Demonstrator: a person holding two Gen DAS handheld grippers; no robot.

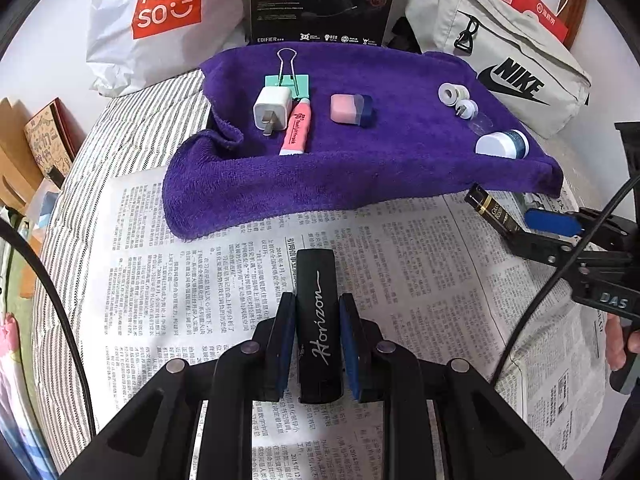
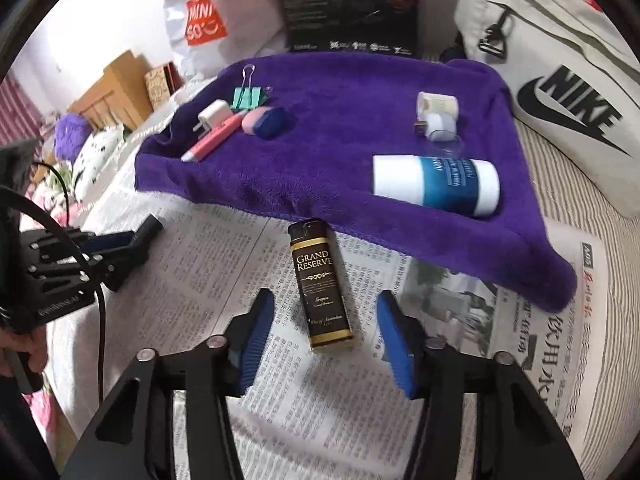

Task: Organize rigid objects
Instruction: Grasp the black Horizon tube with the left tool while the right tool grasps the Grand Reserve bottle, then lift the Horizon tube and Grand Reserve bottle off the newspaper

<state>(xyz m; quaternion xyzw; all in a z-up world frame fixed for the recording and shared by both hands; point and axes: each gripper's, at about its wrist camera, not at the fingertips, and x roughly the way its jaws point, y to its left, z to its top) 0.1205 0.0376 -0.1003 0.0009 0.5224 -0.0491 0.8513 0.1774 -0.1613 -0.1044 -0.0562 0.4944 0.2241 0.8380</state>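
Observation:
My left gripper (image 1: 318, 312) is shut on a black "Horizon" lighter (image 1: 318, 312) over the newspaper (image 1: 208, 264). My right gripper (image 2: 326, 312) is open, its blue pads either side of a black-and-gold "Grand Reserve" lighter (image 2: 320, 284) lying on the newspaper (image 2: 224, 280); that lighter also shows in the left wrist view (image 1: 490, 208). On the purple towel (image 1: 360, 160) lie a white charger (image 1: 272, 110), a pink tube (image 1: 296, 128), a teal binder clip (image 1: 288, 80), a pink-and-blue eraser (image 1: 352, 110), white tape rolls (image 1: 456, 98) and a blue-and-white bottle (image 2: 436, 184).
Behind the towel stand a white Miniso bag (image 1: 160, 20), a black Edifier box (image 1: 324, 0) and a grey Nike bag (image 1: 500, 52). Cardboard boxes (image 1: 24, 152) sit at the left. Striped bedding (image 1: 132, 128) lies under the newspaper.

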